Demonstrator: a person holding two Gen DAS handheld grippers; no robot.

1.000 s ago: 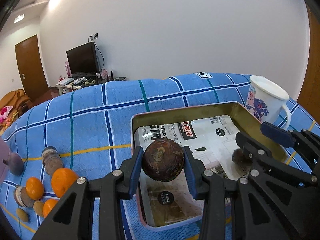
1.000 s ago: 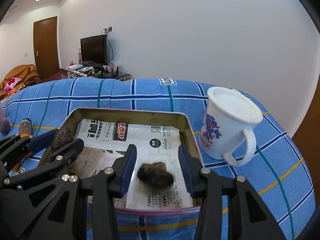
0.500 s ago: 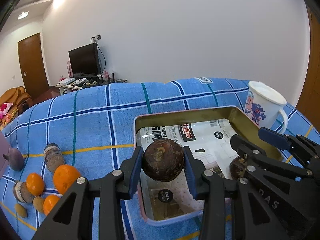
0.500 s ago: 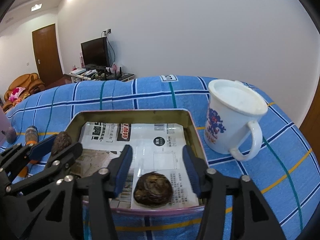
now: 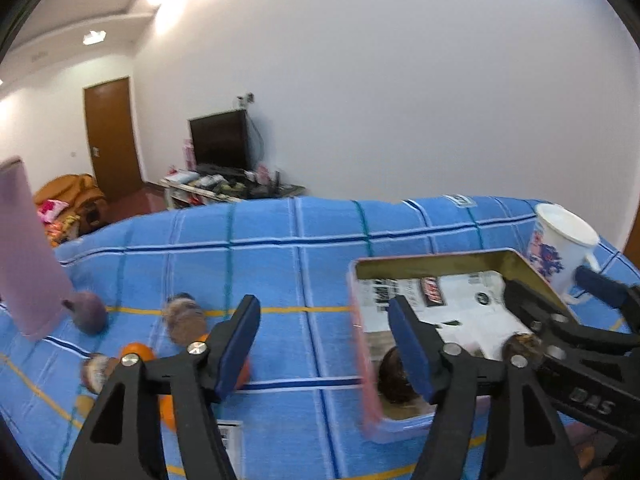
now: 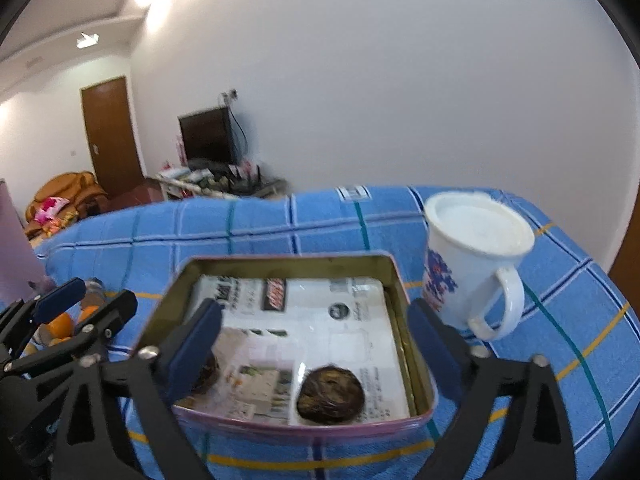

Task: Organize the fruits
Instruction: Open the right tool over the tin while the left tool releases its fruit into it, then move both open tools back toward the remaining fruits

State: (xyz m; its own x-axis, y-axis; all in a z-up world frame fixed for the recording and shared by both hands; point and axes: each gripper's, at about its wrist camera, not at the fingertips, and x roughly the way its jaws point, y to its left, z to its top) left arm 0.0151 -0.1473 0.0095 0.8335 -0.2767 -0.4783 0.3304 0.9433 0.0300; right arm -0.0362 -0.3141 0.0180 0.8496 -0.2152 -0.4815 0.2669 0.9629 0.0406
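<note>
A home living room: television [image 6: 206, 136] on a cluttered low stand [image 6: 216, 184] at centre left, wooden door [image 6: 110, 136] and cushioned orange armchair [image 6: 66, 196] at far left, checked blue cloth [image 6: 280, 224] in the foreground.

**Readable text**

The letters "DAS" are moulded into the black frame of the right gripper [image 5: 591, 395], seen from the left wrist. Print on the newspaper [image 6: 316, 320] lining the tin [image 6: 280, 262] is too blurred to read.
</note>
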